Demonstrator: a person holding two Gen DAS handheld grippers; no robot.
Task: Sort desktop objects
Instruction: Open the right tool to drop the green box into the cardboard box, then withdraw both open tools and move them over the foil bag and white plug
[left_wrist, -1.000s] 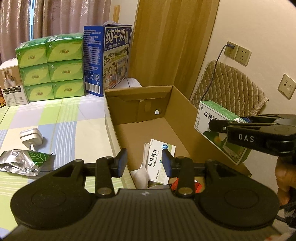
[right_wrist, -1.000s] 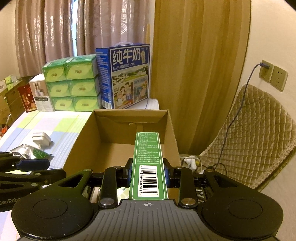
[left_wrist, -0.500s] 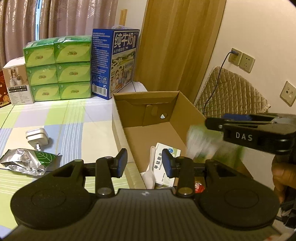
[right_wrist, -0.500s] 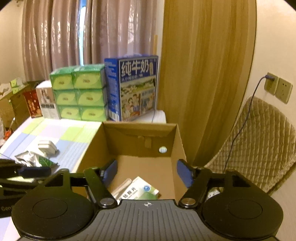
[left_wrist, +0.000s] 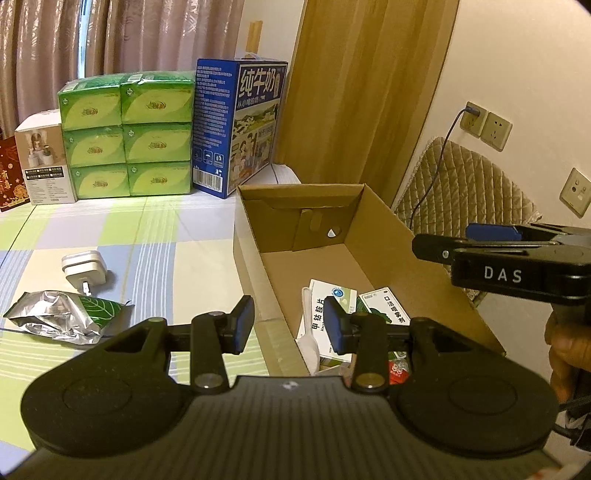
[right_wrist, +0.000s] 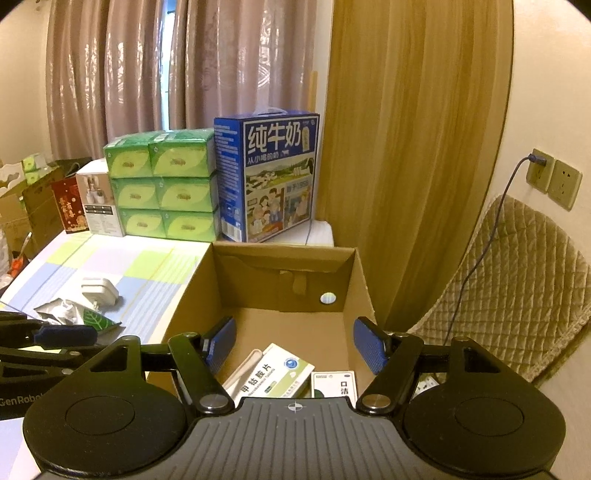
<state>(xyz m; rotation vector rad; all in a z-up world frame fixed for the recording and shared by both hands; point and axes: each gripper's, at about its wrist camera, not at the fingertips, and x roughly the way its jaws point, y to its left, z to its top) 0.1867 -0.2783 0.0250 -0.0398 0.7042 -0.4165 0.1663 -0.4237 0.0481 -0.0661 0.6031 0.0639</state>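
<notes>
An open cardboard box (left_wrist: 251, 236) (right_wrist: 192, 291) stands on the right of the checked table. Inside lie a green-and-white medicine box (left_wrist: 386, 304) (right_wrist: 334, 384), a white tablet box (left_wrist: 325, 314) (right_wrist: 275, 373) and a white spoon (right_wrist: 243, 367). My right gripper (right_wrist: 295, 345) is open and empty above the box; it also shows in the left wrist view (left_wrist: 491, 242). My left gripper (left_wrist: 290, 325) is open and empty over the box's near left wall. A white charger plug (left_wrist: 83, 267) (right_wrist: 99, 291) and a crumpled foil packet (left_wrist: 62, 319) (right_wrist: 74, 314) lie on the table.
Stacked green tissue packs (left_wrist: 127, 136), a blue milk carton case (left_wrist: 240, 125) and a white product box (left_wrist: 44, 158) line the table's back. A quilted chair (right_wrist: 517, 280) and wall sockets (right_wrist: 554, 177) with a plugged cable are on the right.
My right gripper opened and let go of the green-and-white medicine box, which dropped into the cardboard box beside the tablet box. Both grippers rose slightly.
</notes>
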